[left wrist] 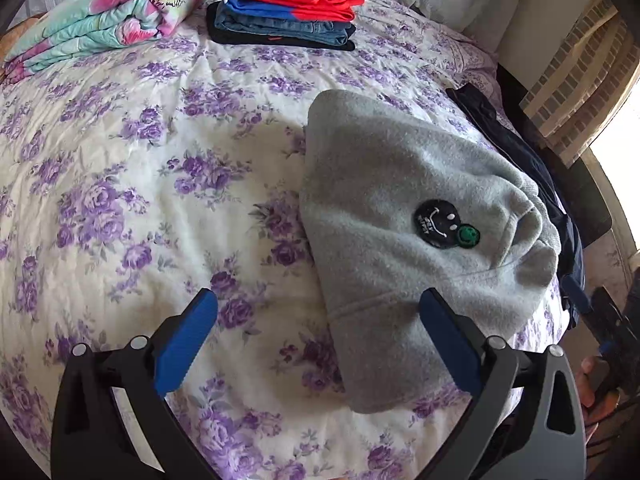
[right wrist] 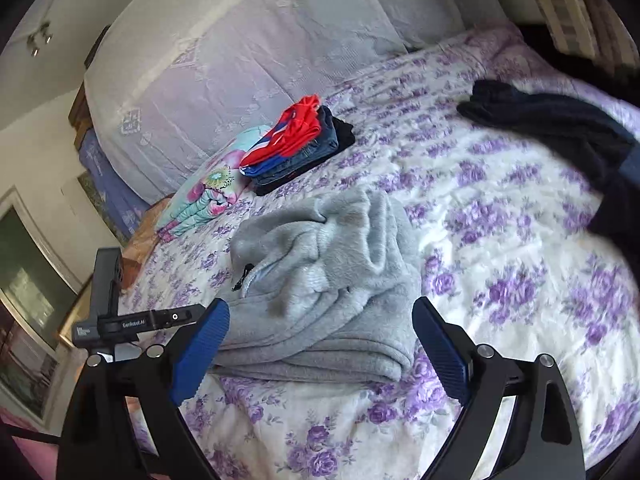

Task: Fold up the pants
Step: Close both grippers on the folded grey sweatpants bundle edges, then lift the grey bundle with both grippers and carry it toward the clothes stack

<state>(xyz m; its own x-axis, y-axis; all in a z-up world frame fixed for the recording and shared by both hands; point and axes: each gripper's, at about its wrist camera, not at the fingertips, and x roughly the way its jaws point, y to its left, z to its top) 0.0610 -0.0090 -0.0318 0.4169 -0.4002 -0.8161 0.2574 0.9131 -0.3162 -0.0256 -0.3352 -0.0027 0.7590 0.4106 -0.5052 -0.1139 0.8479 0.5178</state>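
Two grippers stand spread wide, nothing pinched. Left gripper (left wrist: 318, 308): the folded grey fleece pants (left wrist: 404, 216) lie right of centre on the purple-flowered white bedspread (left wrist: 140, 168), one blue pad overlapping their lower edge. Right gripper (right wrist: 320, 320): the pants (right wrist: 332, 264) lie centre frame, just beyond the fingertips. A stack of folded red, blue and dark clothes (left wrist: 288, 12) sits at top centre.
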